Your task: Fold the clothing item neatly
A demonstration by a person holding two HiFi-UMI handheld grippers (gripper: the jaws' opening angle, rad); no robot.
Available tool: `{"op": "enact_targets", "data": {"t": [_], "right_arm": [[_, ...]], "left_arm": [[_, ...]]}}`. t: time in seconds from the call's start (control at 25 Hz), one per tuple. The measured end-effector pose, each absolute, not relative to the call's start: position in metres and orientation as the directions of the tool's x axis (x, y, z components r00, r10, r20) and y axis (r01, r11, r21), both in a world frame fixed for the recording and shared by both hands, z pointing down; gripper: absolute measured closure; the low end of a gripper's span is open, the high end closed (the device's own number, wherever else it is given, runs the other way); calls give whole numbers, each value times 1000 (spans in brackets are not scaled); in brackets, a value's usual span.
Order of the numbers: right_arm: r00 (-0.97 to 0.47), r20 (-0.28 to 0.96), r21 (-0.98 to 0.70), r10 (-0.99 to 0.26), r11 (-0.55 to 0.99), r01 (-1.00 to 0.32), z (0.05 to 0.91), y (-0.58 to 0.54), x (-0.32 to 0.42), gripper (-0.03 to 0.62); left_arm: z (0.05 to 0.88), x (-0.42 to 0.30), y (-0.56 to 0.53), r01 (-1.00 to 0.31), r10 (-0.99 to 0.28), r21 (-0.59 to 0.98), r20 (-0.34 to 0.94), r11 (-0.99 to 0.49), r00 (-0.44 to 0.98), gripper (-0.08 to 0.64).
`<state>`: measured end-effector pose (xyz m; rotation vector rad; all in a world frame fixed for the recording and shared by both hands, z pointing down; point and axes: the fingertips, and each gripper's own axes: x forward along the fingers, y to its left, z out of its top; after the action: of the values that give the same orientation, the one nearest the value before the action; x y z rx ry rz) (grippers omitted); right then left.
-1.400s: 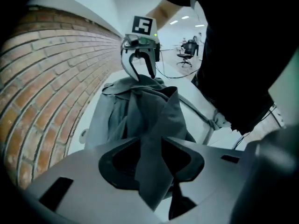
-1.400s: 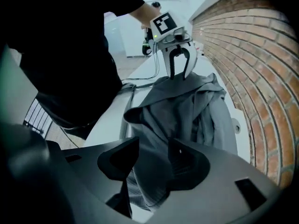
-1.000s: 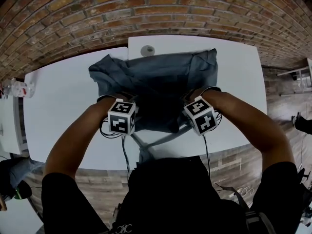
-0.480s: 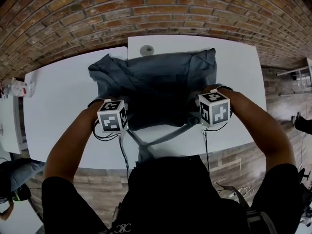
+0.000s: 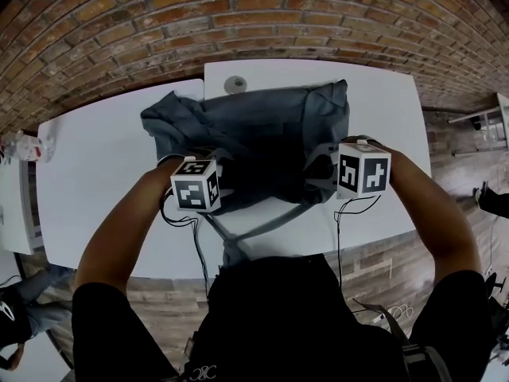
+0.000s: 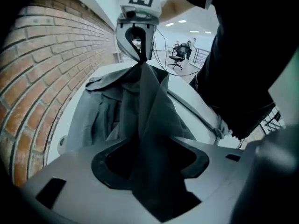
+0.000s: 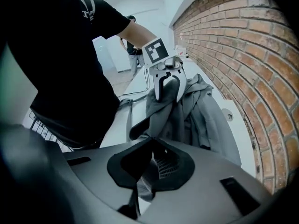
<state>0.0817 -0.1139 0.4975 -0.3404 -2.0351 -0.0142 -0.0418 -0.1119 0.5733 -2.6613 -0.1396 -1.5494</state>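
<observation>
We see the dark grey garment (image 5: 266,130) lying bunched on the white table (image 5: 103,181), set against the brick wall (image 5: 238,14). Its far edge almost reaches a small round disc (image 5: 233,84) set into the tabletop. A crumpled sleeve-like mass is heaped at the garment's left end. A narrow grey strip (image 5: 258,228) trails from its near edge across the table toward the person. Both grippers are at the near side of the garment and point steeply down into it, with their marker cubes (image 5: 196,184) facing up. The left gripper (image 6: 152,164) is over the near left part. Its jaws have just been opening and now stand wide, and a thick fold of the cloth runs up between them with neither pad pressing on it that we can make out. The right gripper (image 7: 152,167) is at the near right edge and held a little higher. Its jaws are pressed together on a thin fold, and the cloth rises to them in a peak. From that pinched point the fabric slopes down toward the left gripper, so a ridge of cloth is stretched between the two. Black cables (image 5: 343,213) hang from the grippers toward the person's dark shirt (image 5: 270,317).
</observation>
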Motion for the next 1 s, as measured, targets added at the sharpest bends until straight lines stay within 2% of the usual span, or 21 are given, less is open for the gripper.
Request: {"op": "enact_targets", "data": {"t": [0.08, 0.12, 0.16, 0.2, 0.72, 1.0], "right_arm": [[-434, 871, -129, 230, 960, 249, 496, -113, 81, 577], [-434, 872, -125, 226, 960, 250, 495, -113, 81, 577], [-434, 873, -122, 224, 961, 250, 495, -114, 81, 577], [-435, 873, -119, 222, 961, 250, 494, -115, 82, 577], [-483, 857, -110, 181, 979, 172, 493, -120, 90, 577], [-506, 852, -98, 129, 991, 88, 489, -132, 98, 577]], "left_arm": [[585, -38, -111, 130, 66, 7, 886, -992, 458, 351], [586, -38, -112, 126, 71, 15, 891, -992, 448, 384], [585, -40, -113, 116, 70, 20, 893, -993, 444, 477], [582, -42, -114, 103, 64, 20, 892, -994, 447, 502], [526, -72, -108, -14, -61, -64, 838, -998, 542, 514], [497, -94, -113, -148, -130, -47, 775, -988, 619, 514]]}}
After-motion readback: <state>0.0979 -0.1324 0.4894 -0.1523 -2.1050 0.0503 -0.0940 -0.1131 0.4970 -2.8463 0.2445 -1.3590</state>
